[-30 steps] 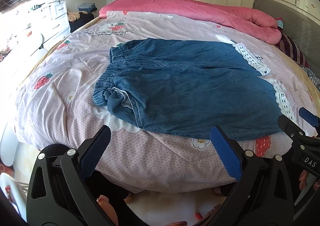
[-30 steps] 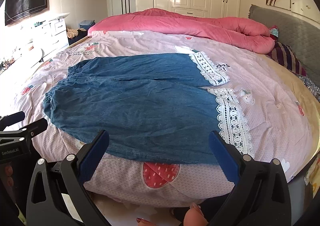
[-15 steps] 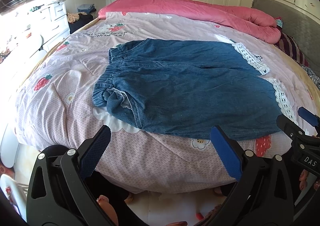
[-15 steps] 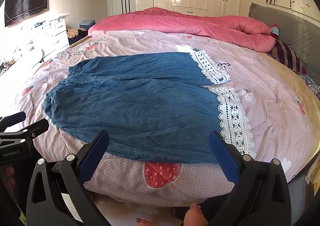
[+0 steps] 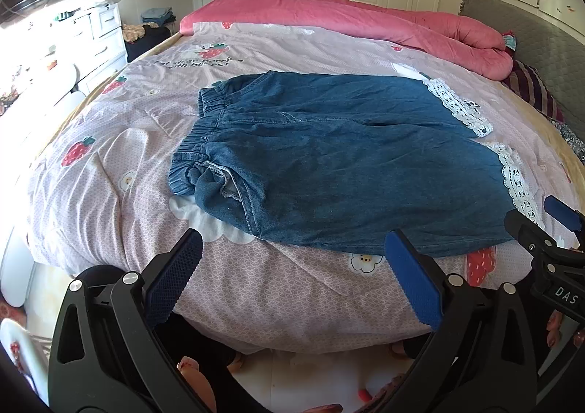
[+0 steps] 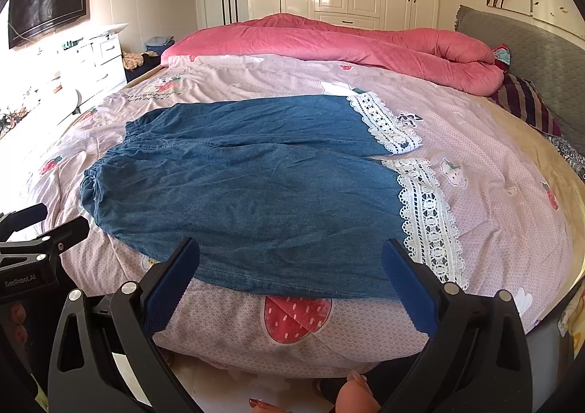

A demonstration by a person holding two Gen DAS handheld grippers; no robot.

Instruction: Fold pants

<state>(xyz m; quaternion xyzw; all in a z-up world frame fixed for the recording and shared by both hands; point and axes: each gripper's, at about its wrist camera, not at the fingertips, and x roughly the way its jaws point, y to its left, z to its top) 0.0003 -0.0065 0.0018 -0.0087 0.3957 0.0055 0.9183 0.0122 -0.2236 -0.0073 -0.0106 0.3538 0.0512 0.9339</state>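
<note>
Both grippers empty, short of the bed edge. Our left gripper [image 5: 290,263] has its fingers spread wide, nothing between the blue pads [image 5: 411,283]; right gripper [image 6: 290,272] same, spread and clear of fabric.

The pants [image 6: 248,190] lie flat on the strawberry-print quilt [image 5: 109,171], close to the near edge. Waistband [image 5: 199,140] to our left, lace-trimmed cuffs [image 6: 426,215] to our right. Near leg closest to us, far leg behind it, the two fanning apart at the cuffs.

Judgement: no fold made yet, we're at the first grasp. For a clean lengthwise fold we'd take the near side seam at two points, left at the waistband corner, right by the near cuff, lift together and lay the near leg over the far one with edges matched. The waistband's near corner [image 5: 215,180] is bunched and rolled over; flatten it or pinch the whole thickness, or the fold goes crooked. Pinch denim only, not quilt underneath.

Hard to tell:
- near hem partly covered by our own fingers in both views
- whether the crotch seam lies flat, wrinkles obscure it
- fisheye bends the far leg's outline
- pink duvet [image 6: 329,43] behind, well apart from the pants
</note>
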